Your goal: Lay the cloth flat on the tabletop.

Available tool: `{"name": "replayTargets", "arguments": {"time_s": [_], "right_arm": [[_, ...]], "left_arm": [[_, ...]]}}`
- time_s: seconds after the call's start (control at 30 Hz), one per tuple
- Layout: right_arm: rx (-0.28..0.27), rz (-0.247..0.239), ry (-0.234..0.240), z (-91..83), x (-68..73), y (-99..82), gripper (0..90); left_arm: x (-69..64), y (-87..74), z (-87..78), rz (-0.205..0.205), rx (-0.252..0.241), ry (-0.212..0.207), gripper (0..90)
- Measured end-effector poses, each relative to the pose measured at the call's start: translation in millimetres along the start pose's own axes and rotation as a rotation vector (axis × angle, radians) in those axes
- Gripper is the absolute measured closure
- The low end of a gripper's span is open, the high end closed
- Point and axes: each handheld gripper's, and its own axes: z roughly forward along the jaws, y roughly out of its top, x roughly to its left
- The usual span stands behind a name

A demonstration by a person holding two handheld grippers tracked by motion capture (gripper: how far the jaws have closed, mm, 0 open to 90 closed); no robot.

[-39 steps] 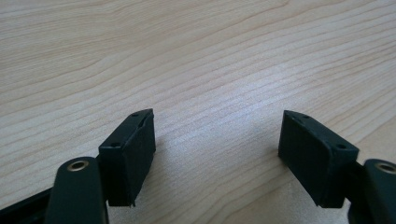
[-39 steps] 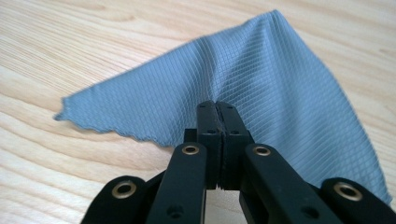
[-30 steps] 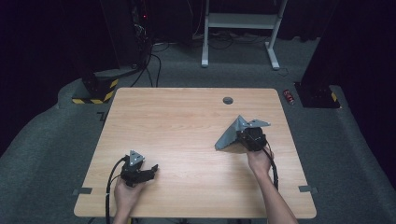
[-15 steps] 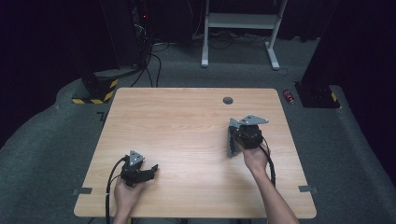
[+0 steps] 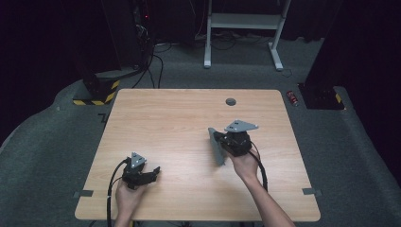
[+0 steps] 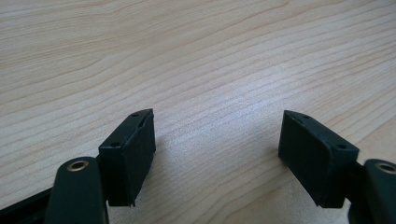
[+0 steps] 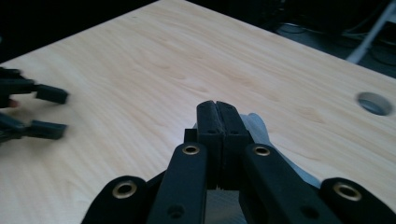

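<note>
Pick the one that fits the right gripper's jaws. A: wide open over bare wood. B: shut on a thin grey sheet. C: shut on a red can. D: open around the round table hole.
B: in the right gripper view the right gripper's pads meet, with the grey sheet hanging from them above the table.

Pale wood-grain counter [image 5: 179, 123] with a smooth, faintly shiny finish. Matt black fingers [image 6: 133, 154] that look like plastic. A thin grey sheet [image 5: 216, 147], matt, hangs from the right gripper [image 7: 217, 116].
</note>
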Motion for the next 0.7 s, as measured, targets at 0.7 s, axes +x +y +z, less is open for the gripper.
{"name": "replayTargets", "arguments": {"time_s": [0.7], "right_arm": [[0.162,-0.038,0.225,76.2,60.4,-25.6,75.1]], "left_arm": [[0.2,0.0,0.0,0.002,-0.001,0.001,27.8]]}}
